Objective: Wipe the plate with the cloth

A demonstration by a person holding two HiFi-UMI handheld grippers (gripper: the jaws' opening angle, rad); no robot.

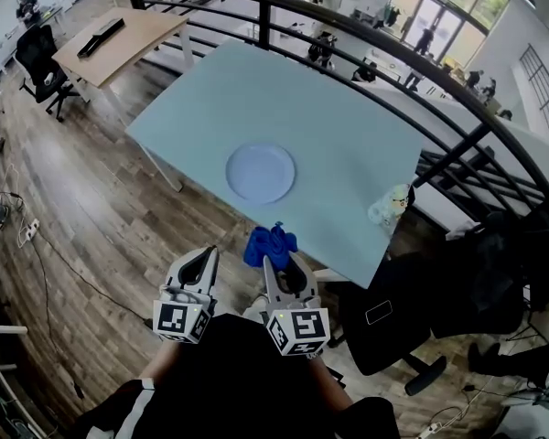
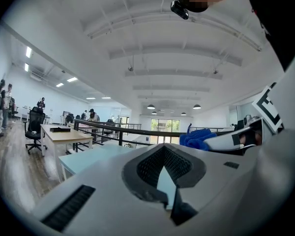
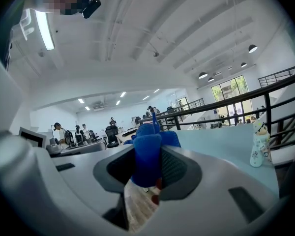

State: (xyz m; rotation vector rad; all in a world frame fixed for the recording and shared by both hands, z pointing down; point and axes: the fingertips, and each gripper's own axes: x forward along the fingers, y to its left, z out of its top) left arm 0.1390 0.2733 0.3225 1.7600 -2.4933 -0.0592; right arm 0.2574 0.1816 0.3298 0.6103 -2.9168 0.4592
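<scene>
The right gripper [image 3: 148,154] is clenched on a bright blue bunched cloth [image 1: 270,243], which fills the gap between its jaws and bulges out past the tips. The left gripper [image 2: 164,149] has its jaws closed tip to tip with nothing between them. It sits just beside the right one, at its 9 o'clock in the head view. Both are held off the near edge of the pale blue rectangular table [image 1: 348,144], over the wooden floor.

The round pale blue plate [image 1: 260,173] lies flat on the table at 12 o'clock from the grippers, well apart from the cloth and not yet touched. A small pale patterned bottle [image 1: 391,207] stands by the table's near edge, at about 4 o'clock from the plate.

Nothing pins the plate, so a firm stroke would likely push it across the smooth top instead of wiping it. The cloth is held as a tight wad, so a steep approach may bring the hard jaw tips onto the plate. A wide sweep toward 4 o'clock could topple the bottle.
</scene>
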